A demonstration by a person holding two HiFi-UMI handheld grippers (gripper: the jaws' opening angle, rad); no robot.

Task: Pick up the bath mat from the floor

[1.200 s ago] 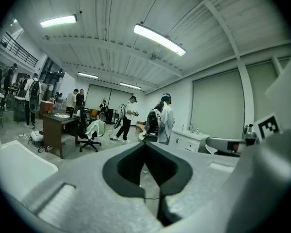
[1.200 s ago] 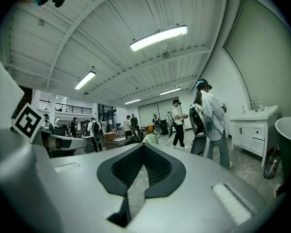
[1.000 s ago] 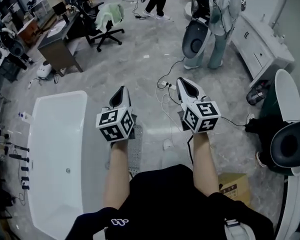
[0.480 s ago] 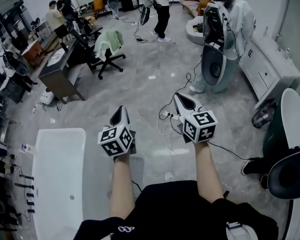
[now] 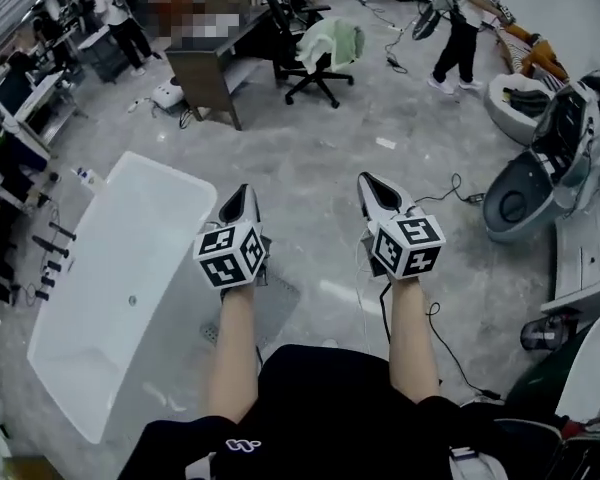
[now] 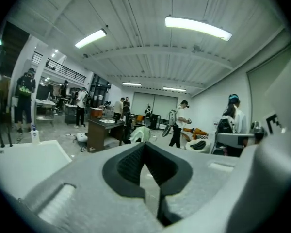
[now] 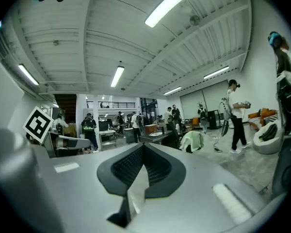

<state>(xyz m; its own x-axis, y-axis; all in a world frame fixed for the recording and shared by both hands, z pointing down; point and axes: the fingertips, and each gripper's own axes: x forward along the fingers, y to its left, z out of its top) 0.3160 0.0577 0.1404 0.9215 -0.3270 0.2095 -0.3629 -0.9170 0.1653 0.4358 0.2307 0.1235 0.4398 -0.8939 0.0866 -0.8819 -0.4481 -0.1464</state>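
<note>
The bath mat (image 5: pixel 279 297) is a grey perforated sheet lying flat on the marble floor beside the bathtub, partly hidden under my left forearm. My left gripper (image 5: pixel 240 192) hovers well above it, level and pointing out into the room. In the left gripper view, the left gripper's (image 6: pixel 144 145) dark ribbed pads meet at the tips, shut with nothing between them. My right gripper (image 5: pixel 369 181) is held alongside at the same height, over bare floor. In the right gripper view, the right gripper (image 7: pixel 143 147) is also shut and empty. Neither gripper view shows the mat.
A white bathtub (image 5: pixel 110 268) lies slantwise on the left. Black cables (image 5: pixel 450 193) trail across the floor on the right, near a grey-and-white shell (image 5: pixel 520 196) and a white cabinet (image 5: pixel 588 258). Farther off stand a desk (image 5: pixel 215 63), an office chair (image 5: pixel 325 53) and several people.
The head view has swung round, so the bathtub now lies slantwise and the room has shifted. Both grippers stay shut, side by side in front of me.
</note>
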